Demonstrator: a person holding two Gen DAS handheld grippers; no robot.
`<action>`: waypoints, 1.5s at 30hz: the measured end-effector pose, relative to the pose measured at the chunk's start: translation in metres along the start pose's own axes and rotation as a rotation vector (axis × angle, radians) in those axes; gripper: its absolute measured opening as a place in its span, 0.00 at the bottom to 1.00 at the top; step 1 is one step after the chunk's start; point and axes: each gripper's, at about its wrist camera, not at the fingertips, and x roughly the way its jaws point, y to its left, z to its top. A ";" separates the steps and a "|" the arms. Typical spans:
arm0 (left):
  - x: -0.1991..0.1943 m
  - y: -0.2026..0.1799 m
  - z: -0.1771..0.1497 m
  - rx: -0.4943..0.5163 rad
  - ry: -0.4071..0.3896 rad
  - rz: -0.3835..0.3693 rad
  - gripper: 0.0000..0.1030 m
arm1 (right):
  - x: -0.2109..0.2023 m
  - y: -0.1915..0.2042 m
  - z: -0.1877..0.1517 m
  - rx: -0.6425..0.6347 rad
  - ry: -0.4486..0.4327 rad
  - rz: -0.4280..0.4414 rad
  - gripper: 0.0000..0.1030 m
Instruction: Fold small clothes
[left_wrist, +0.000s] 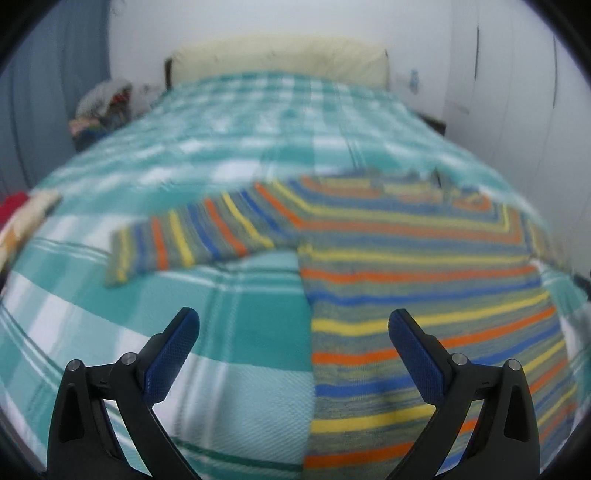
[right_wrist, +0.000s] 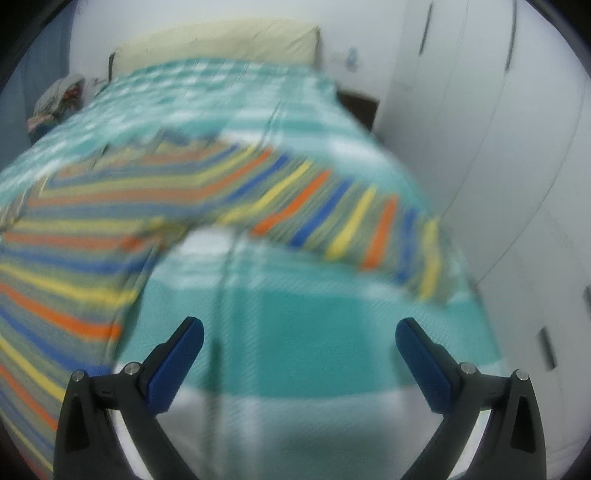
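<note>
Bed covered with a teal-and-white checked woven blanket (left_wrist: 236, 332), filling most of both views. Cream pillow or padded headboard (left_wrist: 280, 55) at the far end against a pale wall (left_wrist: 258, 18). Heap of mixed clothes (left_wrist: 103, 107) off the far left corner; blue curtain (left_wrist: 55, 74) behind it. White wardrobe doors (right_wrist: 480, 110) along the right side of the bed. Small long-sleeved top, knit, striped orange, yellow, blue and grey-green (left_wrist: 406, 266), lies flat on the blanket, both sleeves spread outward. Left gripper (left_wrist: 293, 328) wide open, holding nothing, above the top's left edge; one blue pad over blanket, the other over the striped body. Right gripper (right_wrist: 299, 336) wide open, empty, over bare blanket beside the right sleeve. Both views motion-blurred.
</note>
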 end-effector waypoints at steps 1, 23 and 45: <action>-0.005 0.004 0.000 -0.012 -0.020 0.002 1.00 | -0.001 -0.016 0.008 0.032 -0.008 0.005 0.99; 0.030 0.007 -0.019 -0.008 0.055 0.073 0.99 | 0.092 -0.154 0.044 0.666 0.190 0.319 0.04; 0.025 0.030 -0.007 -0.097 0.039 0.069 0.99 | 0.055 0.216 0.164 0.145 0.165 0.750 0.69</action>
